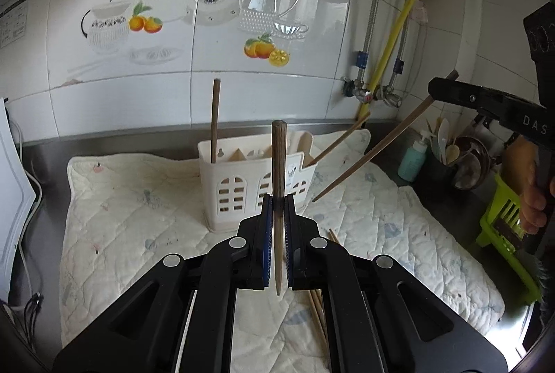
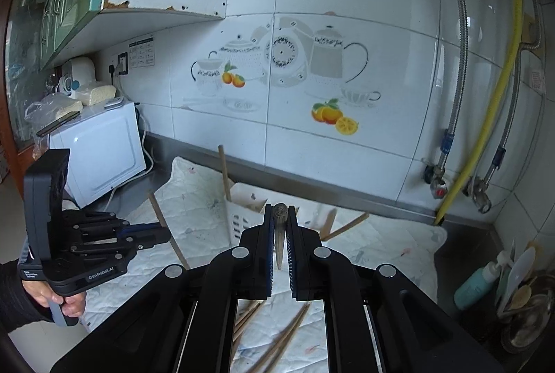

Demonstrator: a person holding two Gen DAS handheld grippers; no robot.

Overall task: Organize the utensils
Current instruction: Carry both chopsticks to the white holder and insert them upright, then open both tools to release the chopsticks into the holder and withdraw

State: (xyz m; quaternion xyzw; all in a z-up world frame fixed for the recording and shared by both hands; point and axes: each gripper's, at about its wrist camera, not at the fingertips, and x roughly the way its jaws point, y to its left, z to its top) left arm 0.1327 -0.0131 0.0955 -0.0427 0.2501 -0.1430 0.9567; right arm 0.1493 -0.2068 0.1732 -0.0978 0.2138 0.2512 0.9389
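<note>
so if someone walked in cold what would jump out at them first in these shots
Each pair of tongs, left tongs and right tongs, is clamped on a dark wooden chopstick: the left chopstick stands upright, the right chopstick slants in mid-air. Between them a white plastic utensil caddy sits on a pale quilted cloth, already holding some chopsticks, with loose chopsticks lying on the cloth nearer the cameras.

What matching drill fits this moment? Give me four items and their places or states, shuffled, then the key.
1. left gripper
2. right gripper
3. white caddy
4. loose chopsticks

A. lying flat on the quilted mat
B. shut on a chopstick, held upright
C. standing on the mat, chopsticks leaning in it
D. shut on a chopstick, pointing towards the camera

Pairs: 1-B, 2-D, 3-C, 4-A
</note>
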